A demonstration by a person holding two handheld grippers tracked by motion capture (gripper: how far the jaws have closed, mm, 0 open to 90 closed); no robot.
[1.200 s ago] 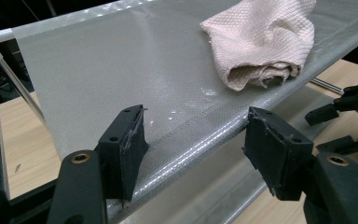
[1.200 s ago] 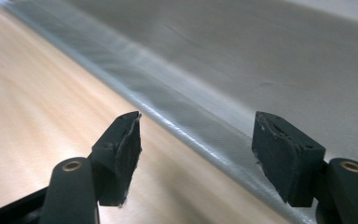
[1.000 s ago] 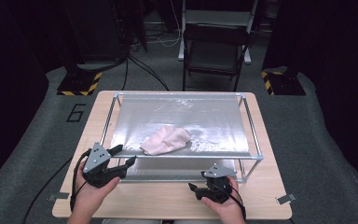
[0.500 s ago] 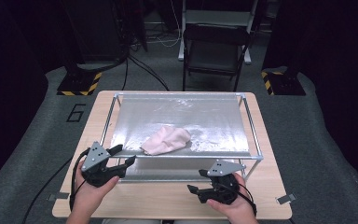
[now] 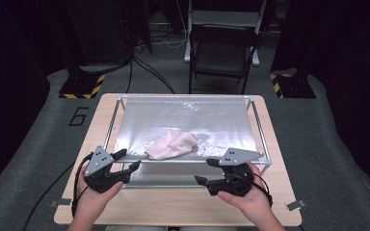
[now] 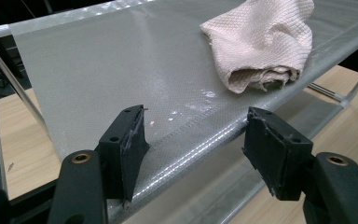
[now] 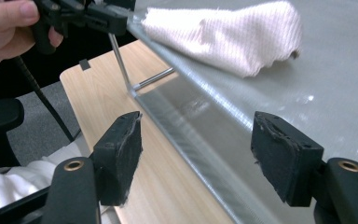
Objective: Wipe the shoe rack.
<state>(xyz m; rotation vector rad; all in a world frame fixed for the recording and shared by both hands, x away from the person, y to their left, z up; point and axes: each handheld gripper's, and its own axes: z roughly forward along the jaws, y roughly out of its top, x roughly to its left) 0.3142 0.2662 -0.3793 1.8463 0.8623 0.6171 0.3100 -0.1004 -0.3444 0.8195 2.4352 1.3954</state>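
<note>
Numeral "6" [image 5: 79,116] on grey floor [image 5: 38,144]; both hand-held grippers [image 5: 127,160] [image 5: 207,171] spread, empty.

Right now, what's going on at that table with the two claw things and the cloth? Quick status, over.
Left gripper open, empty, at the rack's near rail. Right gripper open, empty, near edge too. Crumpled pink cloth on the mesh rack, untouched. Nothing between grippers and cloth.

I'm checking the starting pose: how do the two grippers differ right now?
The left gripper sits by the frame's near left corner, its top plate tilted; the right gripper sits toward the near right, its plate flatter. The cloth lies nearer the left gripper. Both are open, empty, and pointing inward.
</note>
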